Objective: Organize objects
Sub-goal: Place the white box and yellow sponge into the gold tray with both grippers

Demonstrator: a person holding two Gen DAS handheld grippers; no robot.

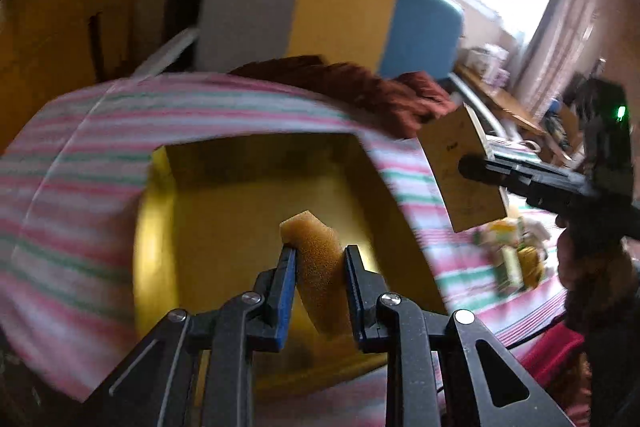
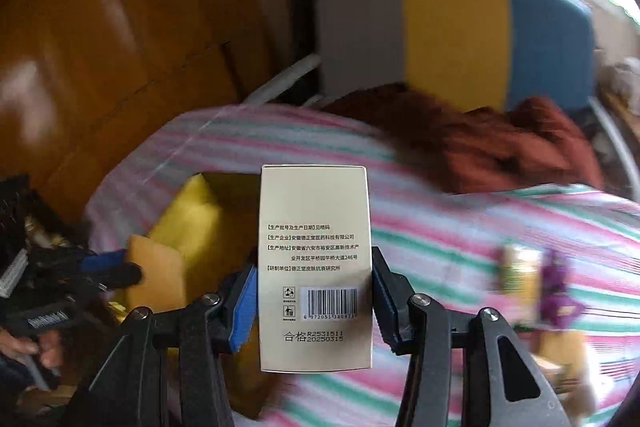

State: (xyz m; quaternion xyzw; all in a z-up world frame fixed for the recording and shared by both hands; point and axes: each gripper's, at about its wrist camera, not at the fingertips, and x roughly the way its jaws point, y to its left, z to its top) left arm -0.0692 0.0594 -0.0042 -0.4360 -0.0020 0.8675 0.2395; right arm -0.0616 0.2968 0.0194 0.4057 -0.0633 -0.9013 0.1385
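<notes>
Left tongs (image 1: 320,259) pinching a porous sponge wedge (image 1: 320,267), right tongs (image 2: 312,291) clamping a smooth printed carton (image 2: 314,267).

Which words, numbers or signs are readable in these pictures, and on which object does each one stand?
All on the cream cardboard box held in the right tool:
"生产批号及生产日期 见喷码"
"生产企业 安徽德正堂医药科技有限公司"
"研制单位 德正堂皮肤抗衰研究所"
"合格 R2531511 20250315"
Barcode digits: "6 972051 380971"
Address line: partly legible, ends "246号".
Lettering on the black left tool: too blurred.
</notes>
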